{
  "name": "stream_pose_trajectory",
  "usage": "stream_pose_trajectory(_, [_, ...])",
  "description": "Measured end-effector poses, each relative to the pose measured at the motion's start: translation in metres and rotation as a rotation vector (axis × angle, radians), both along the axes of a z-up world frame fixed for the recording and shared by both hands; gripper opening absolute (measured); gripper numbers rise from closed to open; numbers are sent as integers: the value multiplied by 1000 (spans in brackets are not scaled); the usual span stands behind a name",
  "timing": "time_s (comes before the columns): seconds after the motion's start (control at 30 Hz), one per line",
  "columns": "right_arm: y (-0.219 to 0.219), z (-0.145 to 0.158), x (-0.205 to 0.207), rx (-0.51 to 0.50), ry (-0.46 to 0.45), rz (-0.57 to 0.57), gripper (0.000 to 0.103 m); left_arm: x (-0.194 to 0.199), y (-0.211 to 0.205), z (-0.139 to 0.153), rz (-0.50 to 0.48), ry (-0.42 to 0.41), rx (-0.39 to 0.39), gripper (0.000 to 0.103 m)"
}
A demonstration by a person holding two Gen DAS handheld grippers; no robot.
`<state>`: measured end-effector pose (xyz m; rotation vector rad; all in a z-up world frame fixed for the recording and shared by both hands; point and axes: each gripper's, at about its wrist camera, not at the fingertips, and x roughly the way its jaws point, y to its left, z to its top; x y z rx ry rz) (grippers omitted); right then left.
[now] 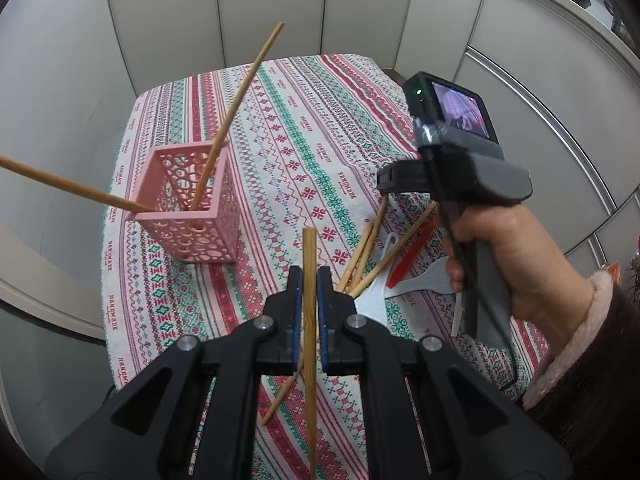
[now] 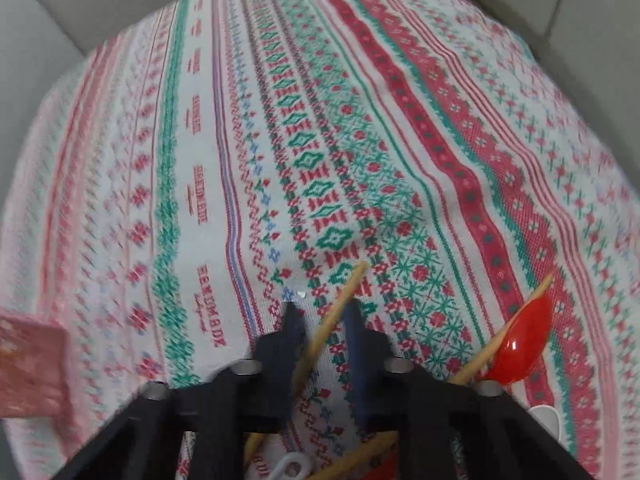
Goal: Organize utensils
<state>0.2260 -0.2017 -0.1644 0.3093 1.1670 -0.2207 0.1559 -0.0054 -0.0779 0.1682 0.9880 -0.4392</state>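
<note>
My left gripper (image 1: 309, 280) is shut on a wooden chopstick (image 1: 309, 256) and holds it upright above the patterned tablecloth (image 1: 288, 128), right of a pink perforated holder (image 1: 192, 208) with two chopsticks (image 1: 236, 108) standing in it. My right gripper (image 2: 324, 312) is open, low over the cloth, with a loose chopstick (image 2: 340, 300) lying between its fingers. A pile of chopsticks (image 1: 368, 252), a red spoon (image 2: 520, 344) and white utensils (image 1: 424, 280) lies under the right gripper.
Grey wall panels (image 1: 272, 8) surround the table on the far and side edges. The pink holder's corner (image 2: 28, 364) shows at the left of the right wrist view. The cloth's far half (image 2: 320, 100) lies bare.
</note>
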Motion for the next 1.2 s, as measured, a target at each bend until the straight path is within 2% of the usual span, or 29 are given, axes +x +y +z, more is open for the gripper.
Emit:
stream_pose_trajectory(0.07, [4,0,0,-19,-11,-7,13,1,2,0,8,1,-3,8])
stream_pose_trajectory(0.27, [-12,2,-6,102,-80,-48,8,-1,8,4,21,-7,-15,8])
stream_pose_trajectory(0.4, [-18,19,-11,170,-133,-38,6,-2,10,10,24,-28,-27,8])
stream_pose_trajectory(0.67, [-7,87,-43,194,-282,56,5,-9,12,29,26,-84,-65,8])
stream_pose_trajectory(0.97, [7,160,-98,162,-462,159,4,-22,15,53,37,-163,-115,8])
stream_pose_trajectory(1.2, [12,205,-135,178,-598,192,4,-28,29,78,72,-240,-181,8])
